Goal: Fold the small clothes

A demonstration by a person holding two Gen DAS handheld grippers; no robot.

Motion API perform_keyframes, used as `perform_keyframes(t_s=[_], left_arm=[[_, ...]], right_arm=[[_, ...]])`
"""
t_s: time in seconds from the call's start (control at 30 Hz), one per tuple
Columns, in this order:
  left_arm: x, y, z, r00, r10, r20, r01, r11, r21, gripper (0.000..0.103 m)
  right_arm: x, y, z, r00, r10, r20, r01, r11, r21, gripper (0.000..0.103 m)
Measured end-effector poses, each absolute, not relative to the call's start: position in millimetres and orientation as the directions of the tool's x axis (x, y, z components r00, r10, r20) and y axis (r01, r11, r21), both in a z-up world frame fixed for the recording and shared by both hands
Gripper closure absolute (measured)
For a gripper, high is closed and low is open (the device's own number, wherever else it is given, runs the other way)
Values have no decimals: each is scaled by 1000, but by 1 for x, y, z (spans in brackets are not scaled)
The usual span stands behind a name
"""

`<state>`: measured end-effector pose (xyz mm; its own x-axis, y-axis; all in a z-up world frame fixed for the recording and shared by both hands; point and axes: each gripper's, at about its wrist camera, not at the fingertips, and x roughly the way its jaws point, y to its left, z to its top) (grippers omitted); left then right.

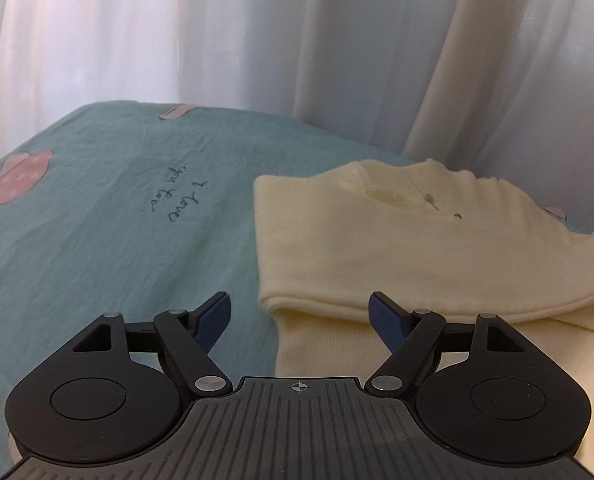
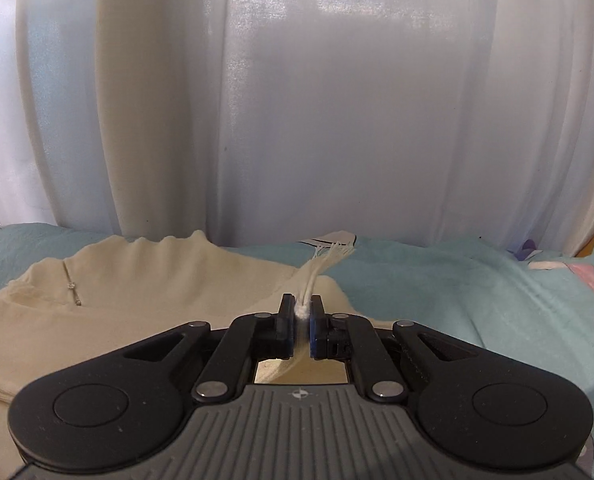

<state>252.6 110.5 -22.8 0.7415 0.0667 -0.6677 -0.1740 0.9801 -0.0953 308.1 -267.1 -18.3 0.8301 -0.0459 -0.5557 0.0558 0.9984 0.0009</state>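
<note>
A cream knit garment [image 1: 377, 236] lies partly folded on the teal bed sheet [image 1: 117, 220], one layer doubled over its ribbed hem. My left gripper [image 1: 300, 312] hovers open over the fold's left corner with nothing between its blue pads. In the right wrist view the same cream garment [image 2: 137, 292] spreads to the left, a small zip pull showing on it. My right gripper [image 2: 301, 312] is shut on a pinched ridge of the cream cloth, which runs taut from the jaws toward a frayed edge further back.
White curtains [image 1: 297, 40] hang close behind the bed. The teal sheet [image 2: 457, 292] carries pink mushroom prints [image 1: 17, 180] and handwriting [image 1: 177, 196]. At the far right lie small pink and purple items [image 2: 585, 272].
</note>
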Motion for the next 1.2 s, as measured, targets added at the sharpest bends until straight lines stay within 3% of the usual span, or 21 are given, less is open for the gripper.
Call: perform_keyframes(t_s=[0.2, 0.27, 0.33, 0.4, 0.5, 0.6, 0.67, 0.83, 1.2], left_arm=[[263, 104, -23, 749, 74, -659, -169, 982, -82, 21], [265, 104, -21, 748, 71, -660, -168, 982, -85, 21], [261, 105, -16, 753, 45, -656, -152, 983, -106, 21], [257, 104, -11, 762, -5, -648, -116, 983, -145, 22], [256, 97, -7, 766, -102, -635, -55, 973, -223, 21], [267, 86, -13, 732, -170, -660, -31, 959, -282, 23], [273, 79, -18, 714, -202, -670, -13, 954, -300, 24], [286, 68, -26, 703, -195, -685, 6, 963, -268, 24], [317, 69, -29, 705, -107, -701, -5, 988, -156, 28]], right_arm=[[309, -283, -29, 804, -117, -583, 114, 993, -42, 96], [308, -290, -32, 771, -145, -619, 159, 987, -33, 91], [299, -301, -28, 755, -148, -639, 220, 975, 33, 75], [281, -307, -24, 762, -5, -648, 200, 953, 228, 67], [268, -302, -35, 721, 297, -626, 118, 838, 533, 66], [272, -291, -60, 647, 453, -614, 145, 717, 682, 66], [276, -287, -74, 630, 475, -615, 202, 664, 720, 67], [286, -286, -87, 649, 455, -610, 263, 617, 741, 91], [307, -287, -89, 652, 446, -613, 274, 615, 739, 90]])
